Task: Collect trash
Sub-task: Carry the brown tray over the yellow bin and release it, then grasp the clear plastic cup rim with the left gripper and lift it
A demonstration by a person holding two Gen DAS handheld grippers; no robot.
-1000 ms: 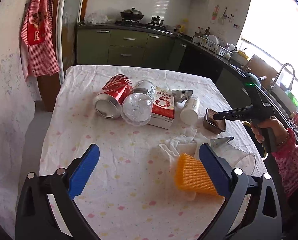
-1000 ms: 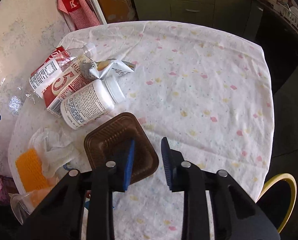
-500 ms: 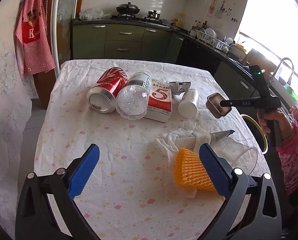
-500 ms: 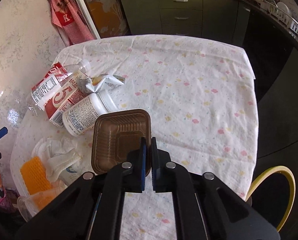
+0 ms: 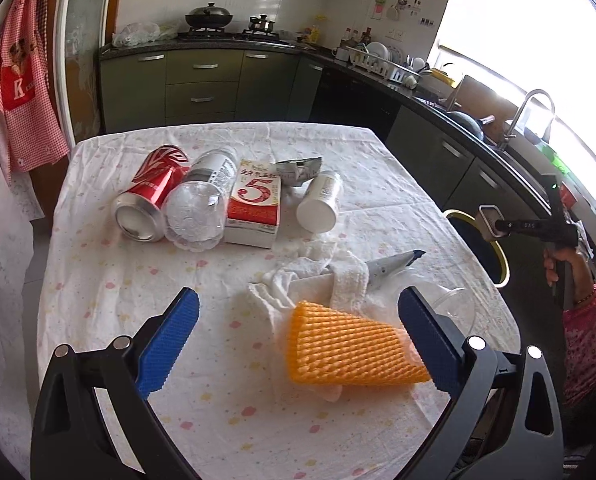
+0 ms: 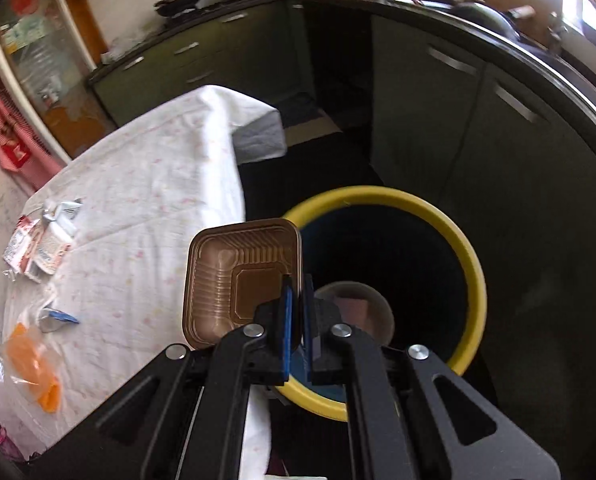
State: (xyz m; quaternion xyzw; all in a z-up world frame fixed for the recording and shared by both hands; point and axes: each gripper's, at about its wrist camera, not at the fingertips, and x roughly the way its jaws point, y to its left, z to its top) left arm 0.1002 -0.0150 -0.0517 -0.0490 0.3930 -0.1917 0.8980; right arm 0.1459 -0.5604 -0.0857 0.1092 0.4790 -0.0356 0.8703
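Note:
My right gripper (image 6: 296,300) is shut on the rim of a brown plastic tray (image 6: 238,280) and holds it off the table beside the yellow-rimmed trash bin (image 6: 437,220); it also shows in the left wrist view (image 5: 493,226). My left gripper (image 5: 298,336) is open and empty above the table, near an orange foam net (image 5: 349,352). On the table lie a red can (image 5: 150,196), a clear bottle (image 5: 202,208), a red-and-white carton (image 5: 256,204), a white bottle (image 5: 319,200), a foil wrapper (image 5: 298,168) and a white cloth (image 5: 321,276).
The table (image 5: 138,280) has a white flowered cloth. The bin (image 5: 493,248) stands on the floor by its right edge with rubbish inside (image 6: 353,312). A clear plastic cup (image 5: 453,304) lies by the foam net. Dark kitchen cabinets (image 5: 202,84) stand behind and right.
My right gripper closed on the brown tray, lifted it off the table and swung it right, over to the bin. My left gripper stayed open and drifted slightly.

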